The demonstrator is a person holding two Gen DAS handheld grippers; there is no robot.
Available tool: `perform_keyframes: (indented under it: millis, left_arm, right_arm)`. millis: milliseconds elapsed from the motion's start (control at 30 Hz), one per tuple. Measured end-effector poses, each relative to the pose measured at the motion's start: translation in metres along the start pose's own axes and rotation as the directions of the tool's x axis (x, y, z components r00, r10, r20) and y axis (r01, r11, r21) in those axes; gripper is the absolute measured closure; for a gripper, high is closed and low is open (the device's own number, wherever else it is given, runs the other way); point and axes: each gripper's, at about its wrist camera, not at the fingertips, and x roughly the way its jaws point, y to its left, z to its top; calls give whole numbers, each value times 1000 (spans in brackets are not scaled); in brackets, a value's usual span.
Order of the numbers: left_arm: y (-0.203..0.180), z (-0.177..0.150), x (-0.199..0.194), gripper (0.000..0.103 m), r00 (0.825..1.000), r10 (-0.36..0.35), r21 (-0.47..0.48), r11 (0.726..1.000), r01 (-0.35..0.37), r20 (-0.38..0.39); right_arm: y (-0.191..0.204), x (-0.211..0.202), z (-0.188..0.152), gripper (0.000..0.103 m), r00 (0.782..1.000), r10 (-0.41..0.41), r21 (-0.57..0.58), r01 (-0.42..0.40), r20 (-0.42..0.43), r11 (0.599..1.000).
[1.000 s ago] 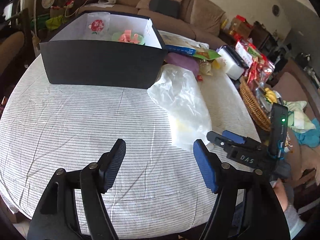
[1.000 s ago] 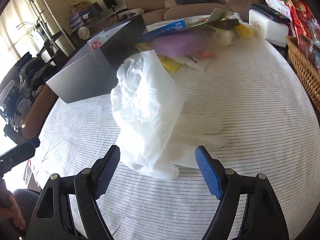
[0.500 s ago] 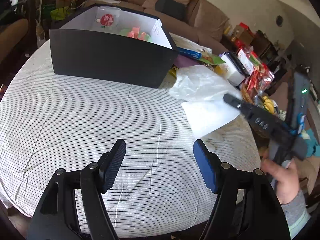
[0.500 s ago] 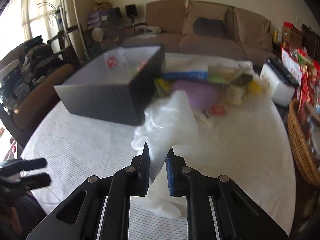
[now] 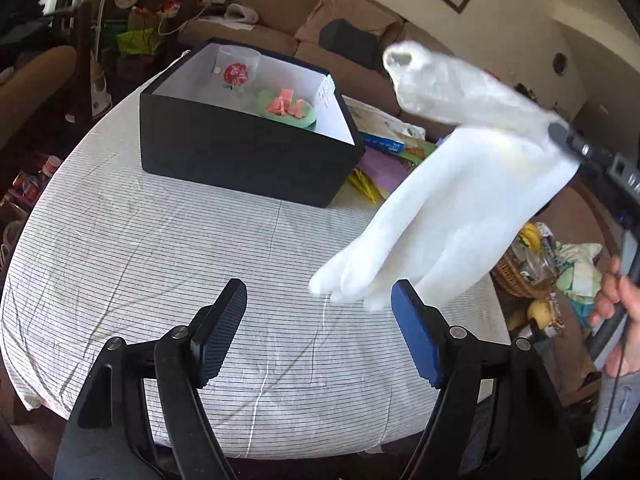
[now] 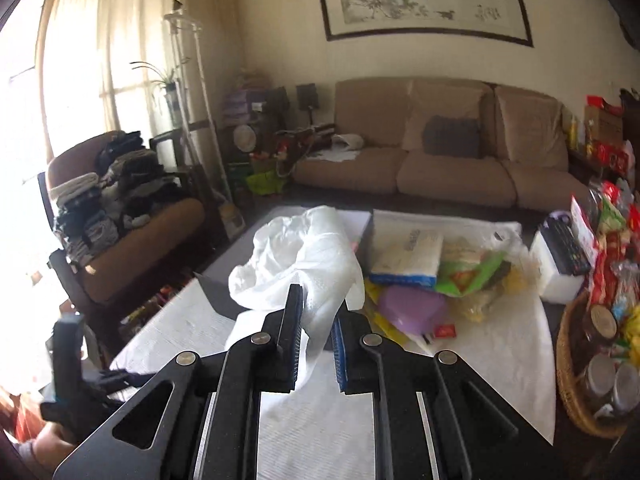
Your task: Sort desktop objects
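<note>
A white plastic bag (image 5: 452, 208) hangs in the air over the right side of the striped tablecloth (image 5: 140, 264). My right gripper (image 6: 318, 300) is shut on the bag (image 6: 304, 248), which bunches above its blue pads. In the left wrist view the right gripper (image 5: 560, 134) comes in from the right, high above the table. My left gripper (image 5: 318, 292) is near the table's front edge and its jaws are opening. The bag's lower end dangles just beyond the fingertips, and the pads touch nothing. A black box (image 5: 240, 156) behind holds a glass cup (image 5: 236, 70) and a green plate (image 5: 288, 110).
Beside the box lies a pile with a purple lid (image 6: 412, 306), a blue-and-white packet (image 6: 408, 256) and yellow wrappers. A white box (image 6: 560, 276) and a wicker basket (image 6: 568, 380) of jars stand at the right edge. A person's hand (image 5: 620, 312) holds the right gripper's handle.
The right gripper closed on the white bag and lifted it well off the table. The left gripper rose a little and its jaws spread slightly wider.
</note>
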Motion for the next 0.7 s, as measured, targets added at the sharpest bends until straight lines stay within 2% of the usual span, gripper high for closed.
perform_keyframes:
  millis: [67,100,133,200,233,300,333,367,433,500,600,700]
  left_arm:
    - [-5,-4,12,30,999,12,21,1000,-11,-38]
    - [-8,-7,21,30,997,22,36,999,-20,-69]
    - [-13,-10,29,30,995,29,48,999,-25,-93]
    - [-27,-19,44,30,991,29,84,996,-18,-128]
    - [-35,-24,50,30,990,31,104,994,-16,-138]
    - [-53,-32,63,30,986,28,147,989,-4,-162]
    - [-63,-36,70,30,984,22,165,986,8,-176]
    - [-73,-40,77,30,982,15,178,984,20,-190]
    - [-89,-47,90,30,978,0,204,978,44,-208]
    - [-100,-52,101,30,976,5,226,973,45,-217]
    - [-106,-62,130,30,964,60,253,967,8,-258]
    - [-100,-80,158,27,936,162,294,953,-67,-312]
  right_arm:
    - [-32,13,-40,90,993,-87,22,90,-82,996]
    - [-52,25,-64,86,978,-133,38,140,-163,989]
    - [-72,38,-91,80,949,-176,52,196,-263,979]
    - [-117,48,-143,72,873,-240,96,307,-424,947]
    - [-134,43,-160,72,860,-243,137,336,-449,932]
    - [-159,23,-173,71,867,-251,225,372,-430,901]
    - [-166,13,-170,68,886,-238,267,360,-398,894]
    - [-167,5,-162,65,908,-221,287,331,-355,899]
    - [-160,0,-138,48,926,-223,244,303,-306,921]
    - [-148,5,-118,46,941,-206,186,261,-268,947]
    - [-134,26,-102,40,944,-195,118,232,-267,965]
    - [-131,62,-111,39,919,-230,40,256,-319,966]
